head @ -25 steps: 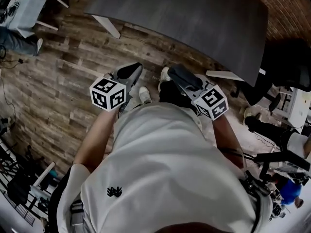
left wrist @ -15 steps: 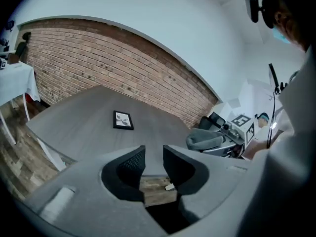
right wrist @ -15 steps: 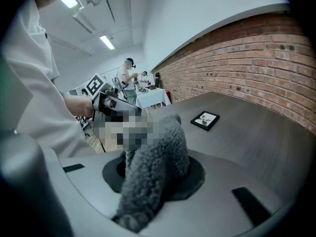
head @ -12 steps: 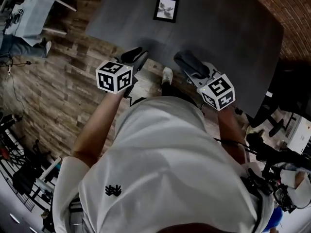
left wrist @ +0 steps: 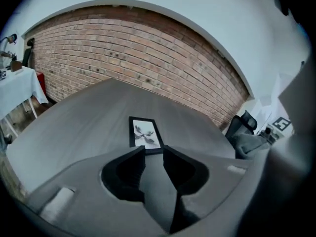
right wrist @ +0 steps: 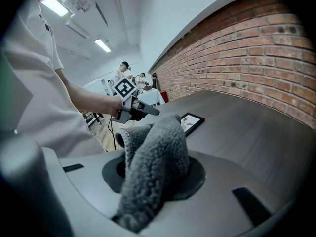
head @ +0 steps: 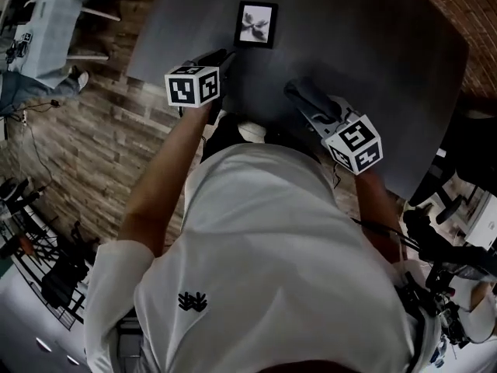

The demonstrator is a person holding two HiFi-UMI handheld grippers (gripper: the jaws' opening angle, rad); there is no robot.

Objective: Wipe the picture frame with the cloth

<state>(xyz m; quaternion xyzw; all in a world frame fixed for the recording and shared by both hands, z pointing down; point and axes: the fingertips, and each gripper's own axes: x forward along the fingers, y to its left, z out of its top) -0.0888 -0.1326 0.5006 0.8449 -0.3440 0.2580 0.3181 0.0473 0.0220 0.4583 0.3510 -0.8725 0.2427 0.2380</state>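
A small black picture frame (head: 256, 24) with a pale print lies flat on the dark grey table (head: 373, 45). My left gripper (head: 220, 56) hovers over the table's near edge just short of the frame; in the left gripper view its jaws (left wrist: 154, 150) stand slightly apart with nothing between them, and the frame (left wrist: 145, 134) lies right beyond the tips. My right gripper (head: 300, 92) is to the right and nearer, shut on a grey fleecy cloth (right wrist: 155, 157) that bulges out of the jaws and hides its fingertips. From the right gripper view the frame (right wrist: 191, 123) lies ahead to the left.
A brick wall (left wrist: 148, 58) runs behind the table. An office chair (left wrist: 242, 127) stands at the table's right end. A white-covered table (head: 54, 22) and wooden floor (head: 85, 130) are to the left. People stand far off (right wrist: 123, 75). Cables and gear clutter the right (head: 450, 247).
Both grippers have moved forward from above the floor to over the table's near edge. The frame now lies close ahead of the left gripper. The right gripper still holds the cloth.
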